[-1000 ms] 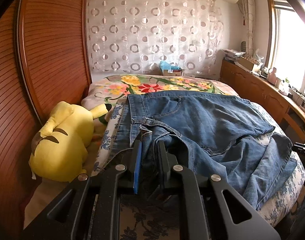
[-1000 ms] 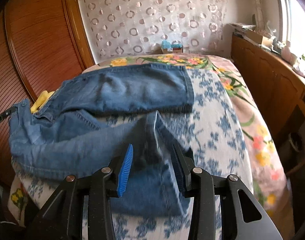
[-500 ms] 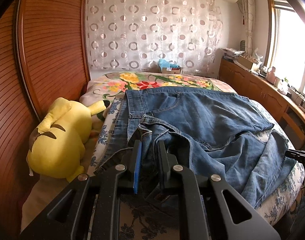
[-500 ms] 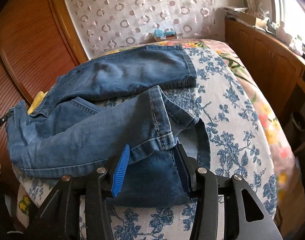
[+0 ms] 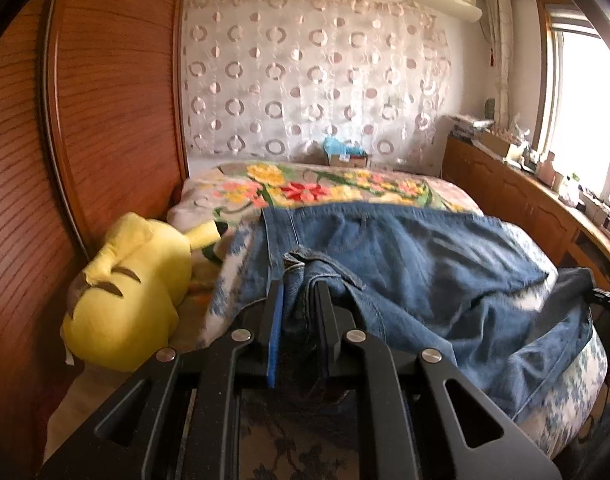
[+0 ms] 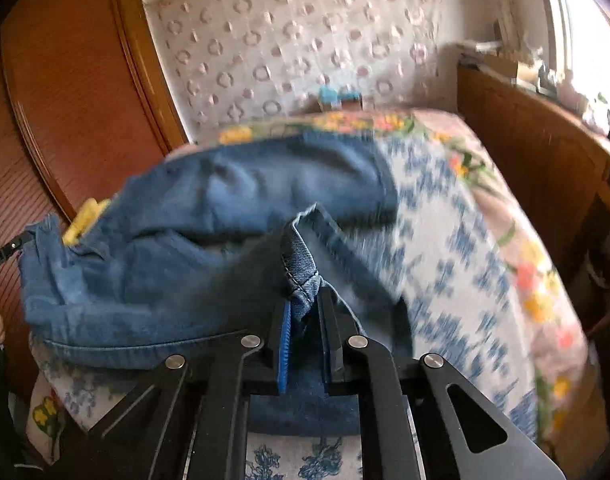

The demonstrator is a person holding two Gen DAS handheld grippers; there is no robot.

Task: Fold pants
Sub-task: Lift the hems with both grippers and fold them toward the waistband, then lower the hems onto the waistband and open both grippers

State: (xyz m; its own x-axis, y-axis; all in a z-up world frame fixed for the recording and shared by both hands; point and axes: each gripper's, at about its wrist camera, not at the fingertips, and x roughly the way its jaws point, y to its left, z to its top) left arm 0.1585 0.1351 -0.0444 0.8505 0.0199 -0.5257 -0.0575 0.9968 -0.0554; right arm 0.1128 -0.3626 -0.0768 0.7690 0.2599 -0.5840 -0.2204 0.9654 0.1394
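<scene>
Since the earlier frames the right gripper (image 6: 305, 300) has narrowed from a wide stance to a tight pinch on a hemmed cuff of the jeans (image 6: 193, 264), and the denim it holds now rises as a peak at centre frame instead of draping low; the left gripper (image 5: 299, 304) has kept its clamp while the waist fold has bunched up higher between its fingers

Nearest in the left wrist view, at lower centre, the fingers are almost together with a thick fold of the jeans (image 5: 405, 264) at the waistband squeezed between them. Beyond, the denim spreads across the middle and right of the frame over the blue-flowered bedspread (image 5: 573, 392), one leg end hanging over the bed's edge at far right. A yellow plush toy (image 5: 133, 300) lies at left centre against the wooden headboard (image 5: 105, 100). Farther up, a bright floral blanket (image 5: 305, 188) covers the bed, and a circle-patterned curtain (image 5: 313, 80) fills the upper centre

In the right wrist view, which is blurred, the pinched cuff stands up just above the fingertips, the rest of the jeans lying to the left and centre, on the bedspread (image 6: 457, 248). A wooden cabinet (image 6: 537, 152) runs along the right side
</scene>
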